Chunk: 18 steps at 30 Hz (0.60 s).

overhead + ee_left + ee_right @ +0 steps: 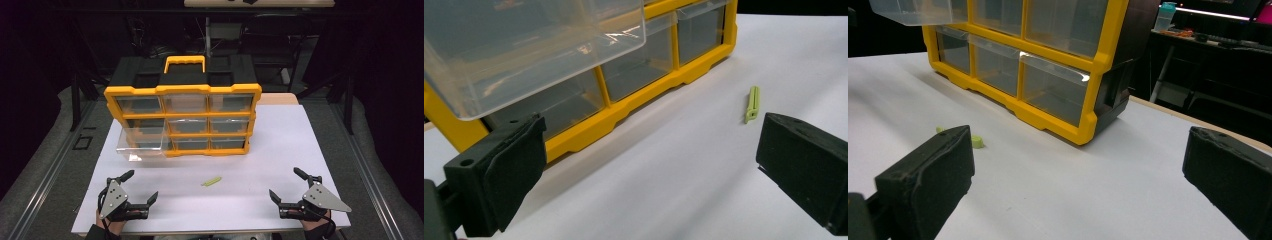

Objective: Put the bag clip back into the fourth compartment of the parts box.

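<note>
A yellow and black drawer cabinet [183, 116] with clear drawers stands upright on the white table [280, 165]. Its middle-left clear drawer [141, 145] is pulled out toward me; it also shows in the left gripper view [531, 47]. A small light-green plastic piece [211, 181] lies on the table in front of the cabinet, seen too at the green piece [752, 103] and partly behind a jaw [977, 142]. My left gripper [140, 185] rests open near the front left edge. My right gripper [286, 183] rests open near the front right edge. Nothing sits between either pair of jaws.
The cabinet has an orange carry handle [184, 61] on top. Dark chairs and stands fill the room behind the table. A desk with a bottle [1166, 16] stands far off in the right gripper view.
</note>
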Tool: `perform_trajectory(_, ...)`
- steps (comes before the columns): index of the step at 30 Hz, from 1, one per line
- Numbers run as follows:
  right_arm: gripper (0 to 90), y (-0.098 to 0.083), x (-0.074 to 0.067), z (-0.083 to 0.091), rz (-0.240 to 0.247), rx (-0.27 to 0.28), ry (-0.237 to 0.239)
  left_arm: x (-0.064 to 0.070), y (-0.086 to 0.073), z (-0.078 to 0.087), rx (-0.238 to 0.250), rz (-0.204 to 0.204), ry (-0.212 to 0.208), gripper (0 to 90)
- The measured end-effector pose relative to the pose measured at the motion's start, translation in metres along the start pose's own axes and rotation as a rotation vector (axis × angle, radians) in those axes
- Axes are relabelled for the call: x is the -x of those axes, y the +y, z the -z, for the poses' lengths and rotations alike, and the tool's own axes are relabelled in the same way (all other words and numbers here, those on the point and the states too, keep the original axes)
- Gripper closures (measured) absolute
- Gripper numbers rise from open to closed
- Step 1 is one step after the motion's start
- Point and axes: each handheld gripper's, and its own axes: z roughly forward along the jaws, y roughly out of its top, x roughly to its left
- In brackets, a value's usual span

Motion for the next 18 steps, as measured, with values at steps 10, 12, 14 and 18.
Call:
perform_trajectory(10,0.0,-0.001,0.001,-0.001,0.003,-0.012,0.009,0.006,0.004,-0.01,-0.027,-0.013,-0.045,0.2)
perform_trajectory(12,0.0,-0.001,0.002,-0.001,0.002,-0.016,0.009,0.007,0.005,-0.012,-0.036,-0.014,-0.054,0.2)
perform_trajectory(14,0.0,-0.001,0.002,-0.001,0.001,-0.023,0.009,0.008,0.006,-0.014,-0.037,-0.014,-0.056,0.2)
perform_trajectory(18,0.0,-0.002,0.003,-0.002,-0.001,-0.029,0.011,0.009,0.007,-0.019,-0.047,-0.013,-0.072,0.2)
